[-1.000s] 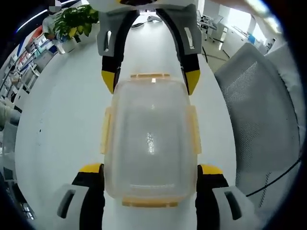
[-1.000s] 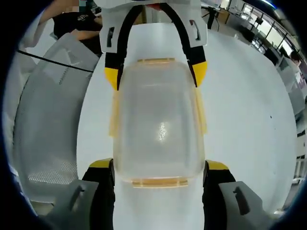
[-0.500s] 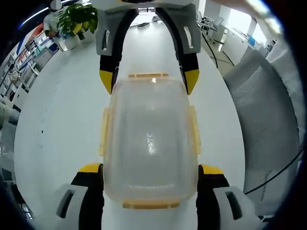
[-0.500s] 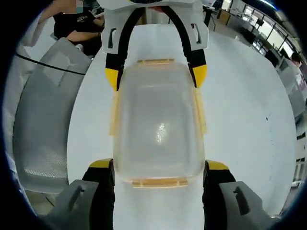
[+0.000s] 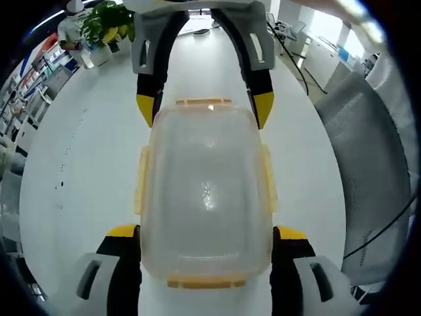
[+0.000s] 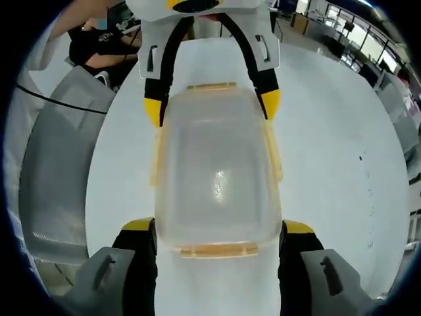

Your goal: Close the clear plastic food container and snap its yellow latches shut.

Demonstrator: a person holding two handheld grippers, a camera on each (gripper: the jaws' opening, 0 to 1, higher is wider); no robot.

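The clear plastic container (image 5: 205, 191) has its lid on and lies lengthwise between both grippers over the white table (image 5: 85, 151). Yellow latches sit at its near end (image 5: 206, 282), its far end (image 5: 203, 101) and along both long sides (image 5: 140, 181), and the side ones stand out from the walls. My left gripper (image 5: 206, 234) is shut on the container's near end. My right gripper (image 5: 204, 108) comes in from the top and clamps the far end. In the right gripper view the same container (image 6: 217, 178) sits in my right gripper (image 6: 219, 229), with the left gripper (image 6: 212, 105) opposite.
A grey mesh office chair (image 5: 375, 158) stands beside the table, also seen as the chair (image 6: 49, 178) in the right gripper view. A potted plant (image 5: 108, 20) and shelves are at the far end. A person in dark clothes (image 6: 105, 43) sits beyond the chair.
The background has slid slightly in both views, so both hands and the container have shifted together over the table. The hold on the container looks unchanged.
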